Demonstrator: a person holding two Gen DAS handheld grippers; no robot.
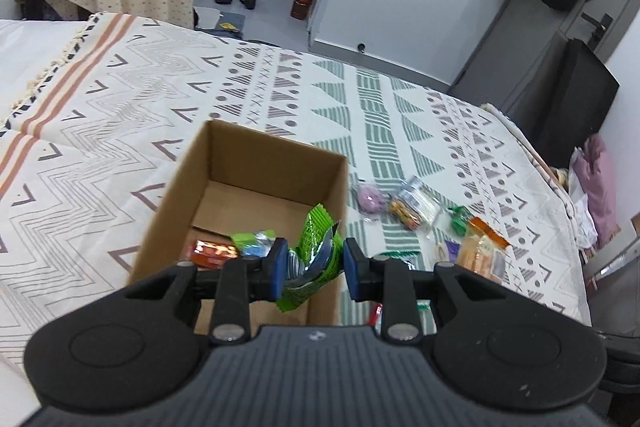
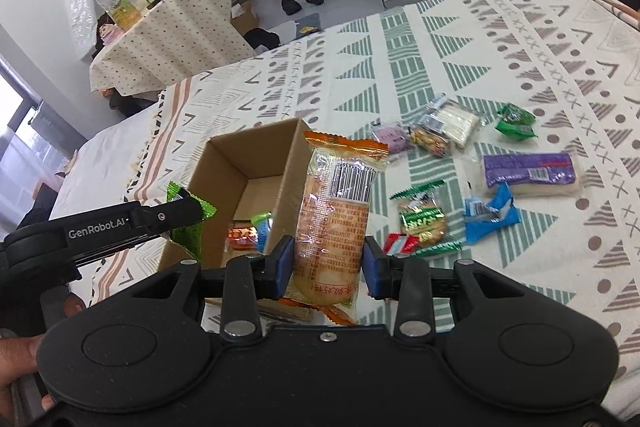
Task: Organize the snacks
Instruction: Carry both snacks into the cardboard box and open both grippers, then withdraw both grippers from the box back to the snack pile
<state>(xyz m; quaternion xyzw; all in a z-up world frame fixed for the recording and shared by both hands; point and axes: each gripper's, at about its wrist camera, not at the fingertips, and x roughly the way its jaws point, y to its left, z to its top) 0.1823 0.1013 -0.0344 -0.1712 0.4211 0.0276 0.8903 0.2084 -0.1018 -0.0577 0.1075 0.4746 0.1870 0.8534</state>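
The left gripper pinches a green snack packet above the near corner of the open cardboard box on the bed; the right gripper clamps an orange-ended cake packet just beside the box's right wall. A red packet already lies inside. To drop cleanly, each packet should be carried fully over the opening before the fingers part, one hand at a time so the grippers do not collide. More snacks, including a purple packet, wait on the bedspread to the right.
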